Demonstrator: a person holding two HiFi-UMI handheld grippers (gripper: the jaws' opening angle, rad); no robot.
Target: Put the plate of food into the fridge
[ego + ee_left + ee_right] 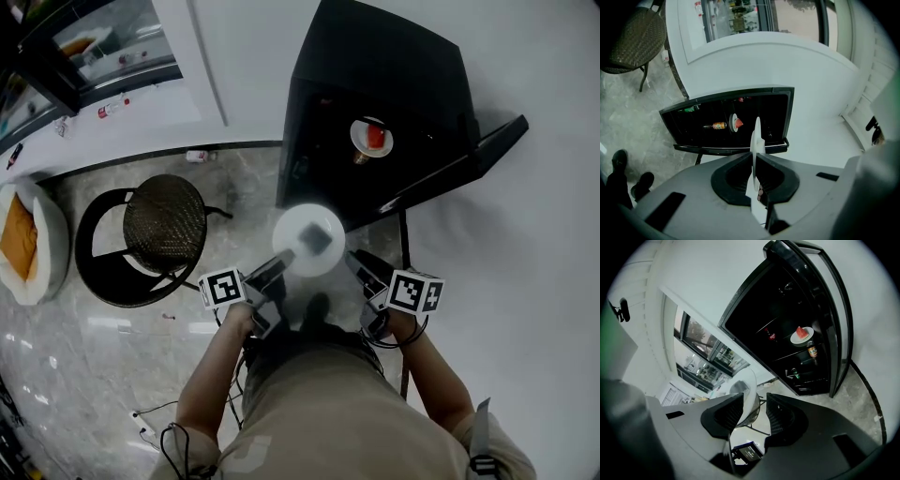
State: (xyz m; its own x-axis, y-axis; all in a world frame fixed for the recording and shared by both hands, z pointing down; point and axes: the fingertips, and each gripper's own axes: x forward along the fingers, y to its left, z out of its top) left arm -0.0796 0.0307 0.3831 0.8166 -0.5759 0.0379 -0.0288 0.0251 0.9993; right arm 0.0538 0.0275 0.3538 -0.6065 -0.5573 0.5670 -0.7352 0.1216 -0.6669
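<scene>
White round seat (52, 234) with an orange pad sits at the far left of the grey marble floor (94, 347). A dark wicker chair (164, 223) is just right of it, also seen at the top left of the left gripper view (635, 40).

Left gripper (281, 262) is clamped tight on the lower-left rim of the white plate (300, 223). In its own view the plate (756, 136) stands edge-on, pinched between the two jaws (753, 164). Dark piece of food (317, 239) lies on the plate near its middle; can't tell what kind.

The plate hangs in the air over the floor, in front of the open fridge, not inside it.

Right gripper (354, 264) is at the plate's lower-right rim with its jaws spread wide (757, 411). The plate rim (745, 385) sits between them close to the left jaw, and the pads are not pressing on it.

Black fridge (375, 66) stands at the upper right with its door (469, 159) swung open to the right. On a shelf inside is a small plate with red food (372, 137) (736, 123) (801, 335). A bottle with an orange label (717, 125) (812, 351) is just beside it.
</scene>
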